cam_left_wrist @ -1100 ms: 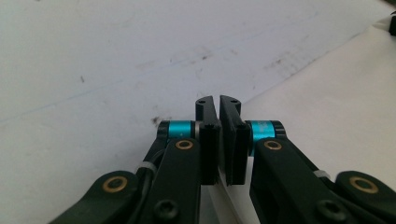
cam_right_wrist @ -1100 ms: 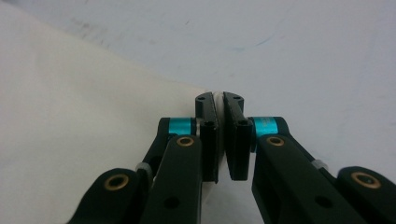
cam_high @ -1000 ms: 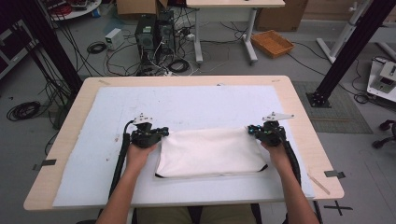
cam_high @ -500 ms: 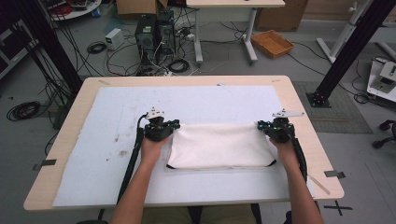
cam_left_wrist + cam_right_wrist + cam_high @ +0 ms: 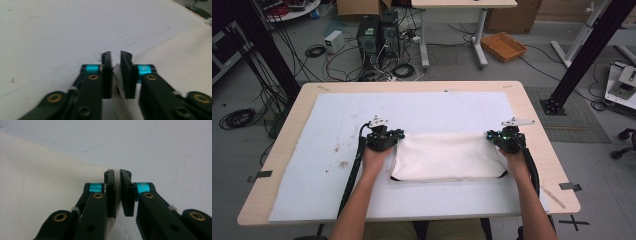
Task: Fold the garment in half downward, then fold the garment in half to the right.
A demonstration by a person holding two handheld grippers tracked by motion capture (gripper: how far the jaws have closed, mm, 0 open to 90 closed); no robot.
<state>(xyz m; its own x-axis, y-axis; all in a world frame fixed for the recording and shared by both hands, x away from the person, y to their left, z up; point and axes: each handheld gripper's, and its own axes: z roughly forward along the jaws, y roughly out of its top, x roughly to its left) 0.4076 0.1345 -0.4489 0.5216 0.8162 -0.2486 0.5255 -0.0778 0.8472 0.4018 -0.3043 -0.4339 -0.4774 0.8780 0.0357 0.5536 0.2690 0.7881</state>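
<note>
White mat [image 5: 327, 150] covers the wooden tabletop [image 5: 532, 115]; cables on the floor [image 5: 337, 55]. Folded cream cloth [image 5: 447, 157] lies flat; left gripper [image 5: 116, 58] and right gripper [image 5: 117, 176] fingers have just been opening, slightly apart, cloth edge between.

Grey floor [image 5: 272, 60], tangled cables [image 5: 377, 70], computer tower [image 5: 368, 35], wicker tray [image 5: 503, 46].

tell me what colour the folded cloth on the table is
Cream white, plain, with a dark edge; the folded cloth shows best in the high view.
</note>
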